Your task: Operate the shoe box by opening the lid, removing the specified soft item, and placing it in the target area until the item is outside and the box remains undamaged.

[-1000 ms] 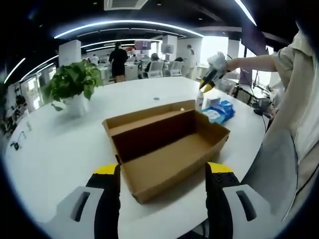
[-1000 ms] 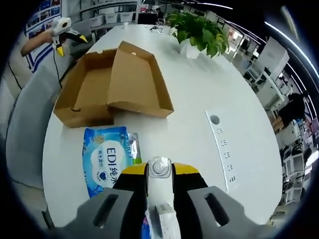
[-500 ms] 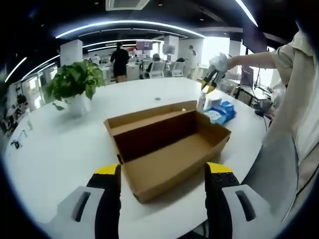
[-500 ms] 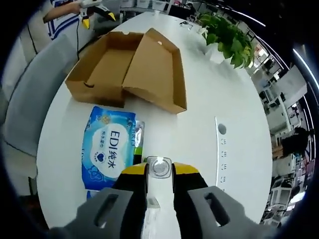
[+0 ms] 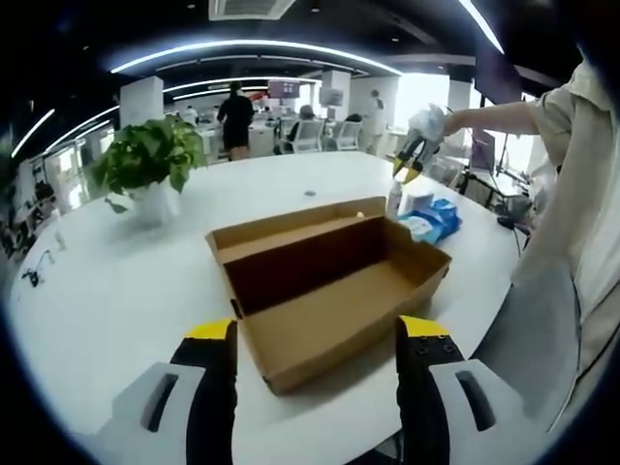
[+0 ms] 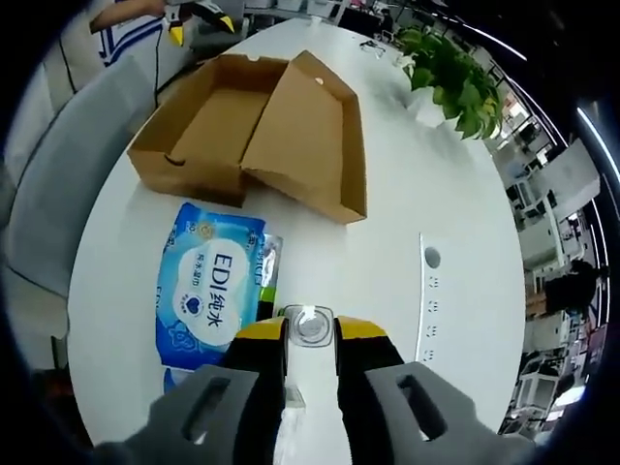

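Lying open on the white worktop [image 5: 116, 291], the cardboard shoe box [image 5: 329, 286] has its lid [image 6: 310, 136] folded back and its inside bare cardboard, so the opening step looks finished and the box appears undamaged. In the left gripper view, the left gripper [image 5: 315, 387] hangs at the near end of the box with its yellow-tipped fingers [image 5: 208, 334] spread wide, one on each side of the box's near corner and holding nothing.

In the right gripper view, the right gripper [image 6: 308, 334] has its fingers drawn in tight on a white bottle [image 6: 308, 387] with a round cap, pinched between them beyond the box's far end. Just beside the box's short end lies a blue pack of wet wipes [image 6: 208, 295], flat on the worktop and clear of the cardboard; a slim clear-wrapped item [image 6: 266, 276] rests along the pack's edge, too small to identify. From the left gripper view the same blue pack [image 5: 431, 218] sits past the box's far corner, with the right gripper above it at the end of a person's outstretched arm [image 5: 494, 121].

Judged from this, the soft pack is already out of the box. Whether that spot is the target area cannot be told. A potted plant [image 5: 145, 165] stands well away from the box on the worktop.
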The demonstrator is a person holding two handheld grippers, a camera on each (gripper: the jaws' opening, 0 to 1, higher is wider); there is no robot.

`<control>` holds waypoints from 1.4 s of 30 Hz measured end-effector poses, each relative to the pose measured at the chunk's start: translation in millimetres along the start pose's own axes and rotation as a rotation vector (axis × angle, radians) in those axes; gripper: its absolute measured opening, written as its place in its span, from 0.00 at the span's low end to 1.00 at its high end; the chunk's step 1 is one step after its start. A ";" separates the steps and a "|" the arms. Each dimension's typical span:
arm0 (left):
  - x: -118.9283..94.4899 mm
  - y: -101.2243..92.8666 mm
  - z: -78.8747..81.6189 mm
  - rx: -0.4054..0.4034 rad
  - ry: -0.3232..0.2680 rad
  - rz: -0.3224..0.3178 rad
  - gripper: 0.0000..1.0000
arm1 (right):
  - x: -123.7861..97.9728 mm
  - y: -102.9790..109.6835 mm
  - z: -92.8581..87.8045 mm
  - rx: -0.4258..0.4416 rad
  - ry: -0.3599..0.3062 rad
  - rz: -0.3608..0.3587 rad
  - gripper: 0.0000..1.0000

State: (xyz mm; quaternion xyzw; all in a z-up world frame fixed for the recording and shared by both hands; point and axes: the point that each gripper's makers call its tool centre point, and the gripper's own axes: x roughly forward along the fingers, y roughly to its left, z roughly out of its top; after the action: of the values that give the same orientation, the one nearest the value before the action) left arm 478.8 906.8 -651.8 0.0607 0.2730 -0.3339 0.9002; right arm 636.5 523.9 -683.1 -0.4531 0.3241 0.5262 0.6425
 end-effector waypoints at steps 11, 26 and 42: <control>1.4 3.9 -0.6 -0.001 0.010 0.017 0.63 | -7.8 -6.2 8.1 0.053 -0.031 -0.030 0.21; 2.2 19.5 -16.7 -0.019 0.076 0.106 0.46 | -2.8 -23.8 50.4 0.308 -0.121 -0.119 0.21; 0.2 38.7 -33.7 -0.134 0.115 0.210 0.25 | 34.8 -36.4 78.3 0.600 -0.155 -0.185 0.20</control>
State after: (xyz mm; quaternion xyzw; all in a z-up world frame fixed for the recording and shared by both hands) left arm 488.3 946.3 -683.2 0.0477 0.3383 -0.2147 0.9150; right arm 675.3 608.2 -675.7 -0.2295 0.3722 0.3793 0.8154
